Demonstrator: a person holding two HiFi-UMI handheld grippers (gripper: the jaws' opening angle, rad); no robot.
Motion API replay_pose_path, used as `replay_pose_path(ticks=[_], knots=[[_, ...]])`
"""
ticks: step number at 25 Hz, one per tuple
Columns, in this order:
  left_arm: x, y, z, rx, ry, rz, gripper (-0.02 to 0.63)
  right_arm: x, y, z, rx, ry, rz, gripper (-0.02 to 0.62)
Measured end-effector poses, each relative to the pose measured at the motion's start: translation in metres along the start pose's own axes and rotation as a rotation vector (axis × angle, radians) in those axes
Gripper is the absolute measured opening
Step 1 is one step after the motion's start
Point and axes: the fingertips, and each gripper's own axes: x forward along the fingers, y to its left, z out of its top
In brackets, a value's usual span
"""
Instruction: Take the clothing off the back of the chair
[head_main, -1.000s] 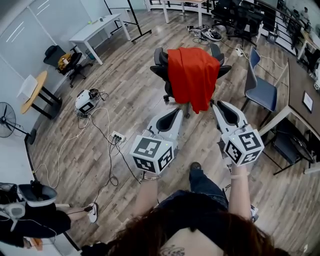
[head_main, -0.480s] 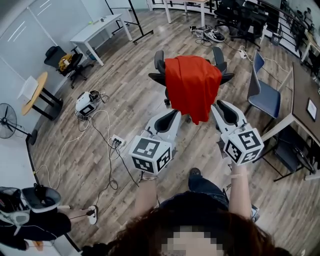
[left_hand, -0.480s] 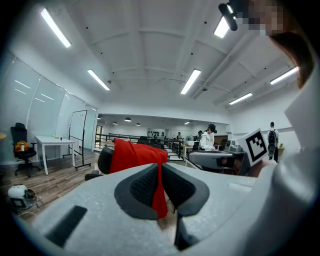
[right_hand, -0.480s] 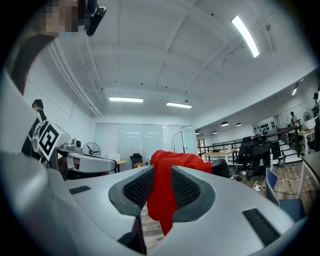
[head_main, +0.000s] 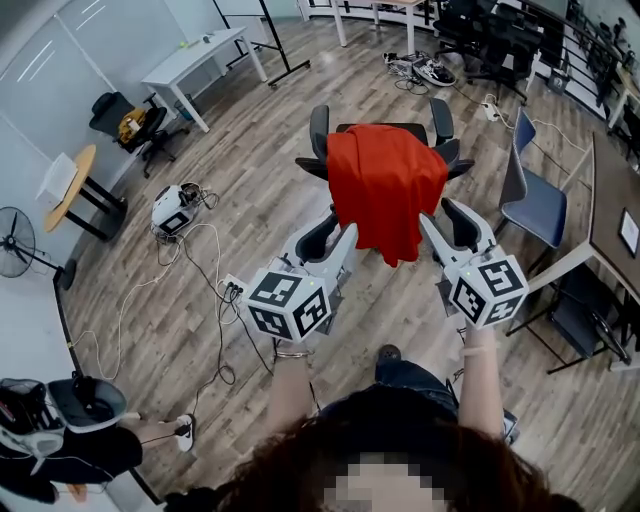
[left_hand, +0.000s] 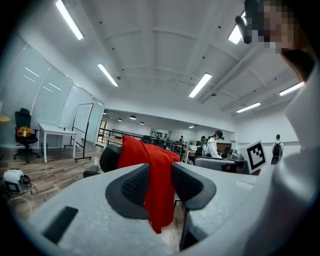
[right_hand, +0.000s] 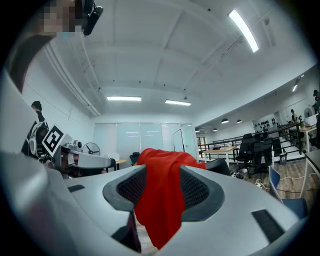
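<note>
In the head view, the red clothing (head_main: 385, 195) hung draped over the back of the black office chair (head_main: 319, 128), which stood on the wooden floor (head_main: 250, 180). Its lower edge drooped between the two tools. The left tool (head_main: 328, 238) was held level just short of the cloth's left side. The right tool (head_main: 448, 224) sat close beside the cloth's right edge. A blue chair (head_main: 535, 195) stood off to the right, and a white counter (head_main: 195, 55) stood well apart at the upper left.

In the left gripper view, the left tool (left_hand: 160, 182) had its jaws apart, having just been opening. The clothing (left_hand: 150, 160) showed through the gap farther off, and neither pad pressed on it. The chair (left_hand: 109, 157) peeked out at the cloth's left. The right tool's marker cube (left_hand: 256, 156) showed at the right.

In the right gripper view, the right tool (right_hand: 157, 187) likewise had its jaws parted, having just been opening. The clothing (right_hand: 160, 165) filled the space seen between them, but the pads were not closed on it. Part of the chair (right_hand: 225, 166) showed to the cloth's right.
</note>
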Motion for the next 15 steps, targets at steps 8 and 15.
replay_pose_path(ticks=[8,15], knots=[[0.028,0.036,-0.003,-0.130,0.012,-0.007,0.264,0.025,-0.031,-0.013,0.020,0.044,-0.027,0.253],[0.052,0.058,-0.011,-0.180,0.047,-0.029,0.338,0.045,-0.048,-0.029,0.059,0.083,-0.008,0.288]])
